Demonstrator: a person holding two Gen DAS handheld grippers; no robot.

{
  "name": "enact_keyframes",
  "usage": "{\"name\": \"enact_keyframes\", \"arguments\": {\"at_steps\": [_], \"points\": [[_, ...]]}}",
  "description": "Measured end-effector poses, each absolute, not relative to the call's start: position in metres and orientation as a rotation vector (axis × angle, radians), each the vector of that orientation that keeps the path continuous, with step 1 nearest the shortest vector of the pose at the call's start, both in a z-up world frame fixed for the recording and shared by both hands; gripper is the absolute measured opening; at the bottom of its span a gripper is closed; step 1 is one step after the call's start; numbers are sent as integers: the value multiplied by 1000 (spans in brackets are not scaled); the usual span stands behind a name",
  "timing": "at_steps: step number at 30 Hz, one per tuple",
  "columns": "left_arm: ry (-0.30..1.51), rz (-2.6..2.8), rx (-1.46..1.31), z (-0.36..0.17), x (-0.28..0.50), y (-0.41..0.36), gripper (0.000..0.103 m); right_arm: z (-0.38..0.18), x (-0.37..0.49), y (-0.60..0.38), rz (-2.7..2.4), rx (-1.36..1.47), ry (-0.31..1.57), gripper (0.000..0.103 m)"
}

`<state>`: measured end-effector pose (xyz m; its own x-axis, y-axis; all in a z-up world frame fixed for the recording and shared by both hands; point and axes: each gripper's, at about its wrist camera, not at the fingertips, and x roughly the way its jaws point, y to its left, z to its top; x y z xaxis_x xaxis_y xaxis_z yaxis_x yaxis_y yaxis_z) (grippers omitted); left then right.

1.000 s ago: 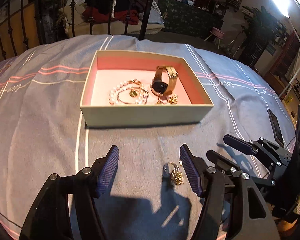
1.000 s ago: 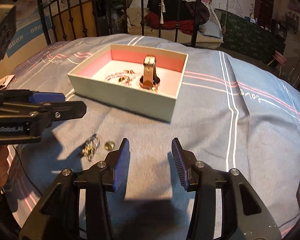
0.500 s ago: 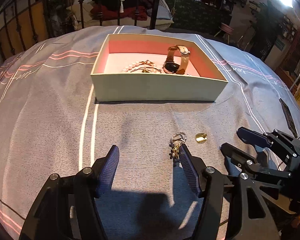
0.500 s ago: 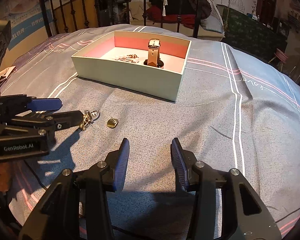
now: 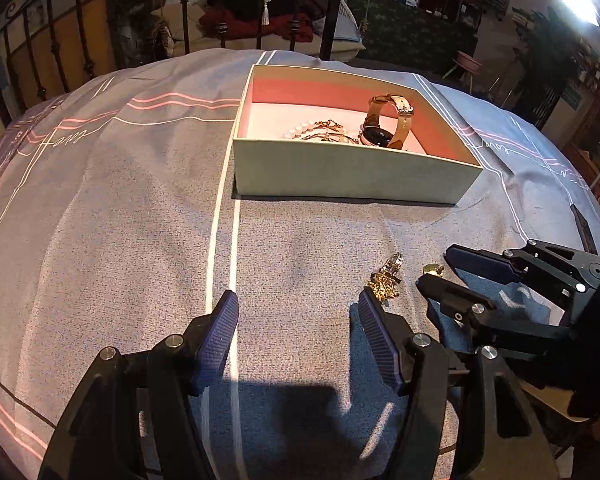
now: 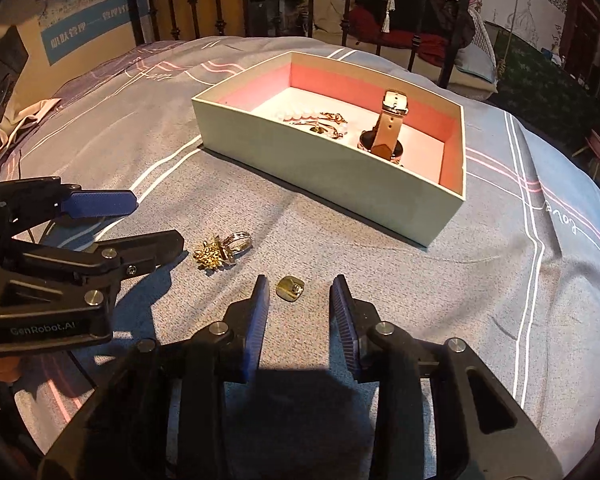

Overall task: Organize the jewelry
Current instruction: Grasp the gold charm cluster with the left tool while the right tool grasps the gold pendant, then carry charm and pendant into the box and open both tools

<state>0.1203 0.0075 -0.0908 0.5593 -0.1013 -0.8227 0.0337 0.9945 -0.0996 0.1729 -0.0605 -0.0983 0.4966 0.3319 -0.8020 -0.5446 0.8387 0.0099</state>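
Lying on the grey bedspread just ahead of the right gripper, the small gold square earring sits almost centred between its 2 spread blue pads, which hold nothing. To lift it well, I would lower the tips until they press lightly into the cloth on either side, keep the piece centred, then close slowly so the flat, thin metal is pinched at its edges rather than flicked away; the soft fabric may let it tip or sink, so a shallow, level approach seems wise.

Just to its left lie a gold cluster piece and a silver ring, touching one another. The left gripper is empty too, jaws wide apart, its right pad just short of the cluster.

Further off stands the open box with the pink lining, already holding a watch upright on its strap and a pearl bracelet.

Compared with 0.5 s ago, the right gripper has shifted left and forward, so the earring, then off beyond its left finger, now falls between the pads; the box looks nearer in both views, and neither loose piece has moved.
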Motion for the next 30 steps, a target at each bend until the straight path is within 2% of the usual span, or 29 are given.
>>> {"name": "enact_keyframes", "arguments": {"at_steps": [1, 3, 12, 13, 14, 15, 16, 17, 30], "points": [[975, -87, -80, -90, 119, 8, 61, -98, 172, -59, 549, -264, 906, 18], [976, -101, -80, -90, 118, 6, 61, -98, 168, -57, 549, -281, 899, 13], [956, -177, 60, -96, 123, -26, 60, -97, 162, -78, 508, -209, 900, 11], [949, -183, 74, -96, 124, -28, 56, -97, 162, -79, 506, -206, 899, 11], [941, -186, 85, -96, 125, -30, 44, -97, 162, -79, 504, -206, 899, 11], [935, -190, 87, -96, 125, -30, 38, -98, 162, -79, 504, -208, 899, 11], [934, -213, 74, -96, 126, -28, 23, -98, 162, -78, 503, -209, 899, 11], [934, -222, 65, -96, 125, -27, 16, -98, 162, -78, 504, -208, 900, 11], [922, -201, -4, -87, 123, -14, 16, -95, 162, -78, 506, -196, 891, 11]]}}
